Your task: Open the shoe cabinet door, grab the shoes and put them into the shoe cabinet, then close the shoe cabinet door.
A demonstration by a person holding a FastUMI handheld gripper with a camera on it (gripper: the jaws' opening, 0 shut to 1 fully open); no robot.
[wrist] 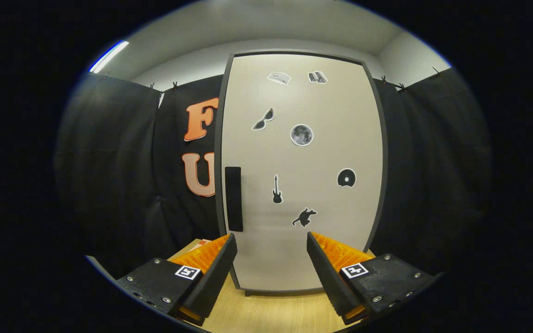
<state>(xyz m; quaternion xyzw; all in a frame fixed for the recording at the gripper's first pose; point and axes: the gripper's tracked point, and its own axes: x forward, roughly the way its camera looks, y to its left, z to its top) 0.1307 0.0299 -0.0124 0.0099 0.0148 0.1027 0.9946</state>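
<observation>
1. Cabinet (301, 171) stands upright on the wooden surface (271, 312), just ahead of the jaws.
2. Its pale, dark-framed door (322, 222) is closed, dotted with stickers; a dark handle (233, 199) runs along its left edge.

Closed shoe cabinet door (301, 185) blocks the spread, empty claw (271, 245).

Staged test booth: black cloth walls (109, 175) clipped up, lone stickered cabinet (301, 175) on wood floor (271, 314).
</observation>
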